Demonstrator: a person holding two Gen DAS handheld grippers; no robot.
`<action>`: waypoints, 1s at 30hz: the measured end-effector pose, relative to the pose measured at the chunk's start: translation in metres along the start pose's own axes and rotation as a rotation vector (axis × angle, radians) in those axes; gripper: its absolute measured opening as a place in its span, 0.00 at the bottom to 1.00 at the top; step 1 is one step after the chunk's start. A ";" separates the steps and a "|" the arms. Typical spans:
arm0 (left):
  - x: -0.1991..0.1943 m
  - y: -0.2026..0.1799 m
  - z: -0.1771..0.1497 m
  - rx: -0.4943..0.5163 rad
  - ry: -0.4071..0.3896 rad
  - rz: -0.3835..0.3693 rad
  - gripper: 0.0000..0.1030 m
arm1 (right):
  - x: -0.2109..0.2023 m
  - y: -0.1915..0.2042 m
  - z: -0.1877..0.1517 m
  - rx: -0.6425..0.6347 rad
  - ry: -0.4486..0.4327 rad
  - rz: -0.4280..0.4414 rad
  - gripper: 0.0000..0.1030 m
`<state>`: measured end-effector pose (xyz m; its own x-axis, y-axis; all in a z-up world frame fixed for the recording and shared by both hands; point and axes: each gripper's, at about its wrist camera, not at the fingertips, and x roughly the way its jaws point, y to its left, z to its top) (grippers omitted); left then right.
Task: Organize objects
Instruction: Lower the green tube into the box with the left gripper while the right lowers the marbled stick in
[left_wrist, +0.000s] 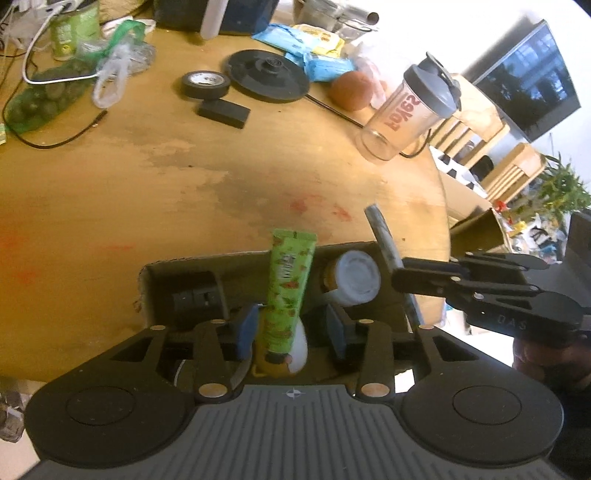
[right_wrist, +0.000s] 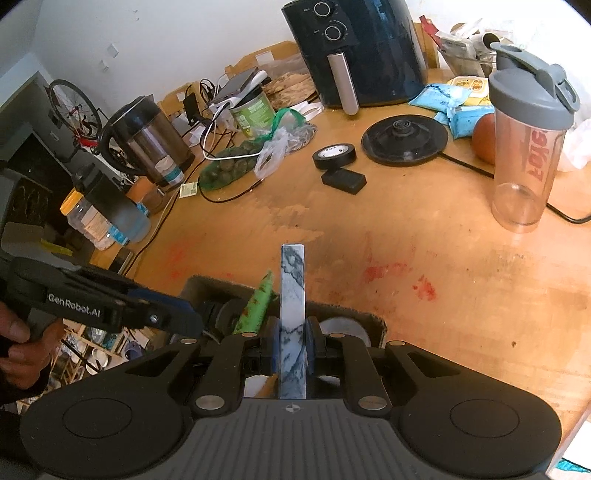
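Observation:
An open cardboard box (left_wrist: 221, 258) (right_wrist: 207, 281) sits at the near edge of the wooden table. A green tube (left_wrist: 291, 280) (right_wrist: 256, 306) stands tilted inside it, between the pads of my left gripper (left_wrist: 291, 326). The left pad is close against the tube and the right pad stands clear of it, so this gripper is open. My right gripper (right_wrist: 293, 332) is shut on a flat marble-patterned bar (right_wrist: 293, 295) (left_wrist: 382, 236), held upright over the box's right side. A white-capped jar (left_wrist: 356, 277) lies in the box.
On the table farther back are a clear shaker bottle (right_wrist: 528, 147), a black tape roll (right_wrist: 334, 155), a small black block (right_wrist: 343, 181), a kettle base (right_wrist: 404, 140) with its cord, an orange (right_wrist: 485, 138), an air fryer (right_wrist: 358, 48) and a kettle (right_wrist: 147, 144).

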<state>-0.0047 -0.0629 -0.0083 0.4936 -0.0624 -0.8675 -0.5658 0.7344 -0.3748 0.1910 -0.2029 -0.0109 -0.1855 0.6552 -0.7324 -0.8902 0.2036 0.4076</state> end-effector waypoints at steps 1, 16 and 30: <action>-0.001 0.000 -0.001 -0.001 -0.001 0.006 0.39 | 0.000 0.000 -0.001 -0.001 0.001 0.003 0.16; -0.010 0.005 -0.019 -0.031 -0.010 0.081 0.39 | 0.001 0.018 -0.006 -0.024 -0.006 0.103 0.16; -0.016 0.017 -0.017 -0.038 -0.031 0.088 0.39 | 0.013 0.021 0.000 -0.011 -0.006 0.030 1.00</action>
<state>-0.0329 -0.0611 -0.0066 0.4604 0.0226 -0.8874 -0.6321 0.7102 -0.3099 0.1703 -0.1906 -0.0120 -0.2097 0.6655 -0.7163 -0.8887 0.1759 0.4235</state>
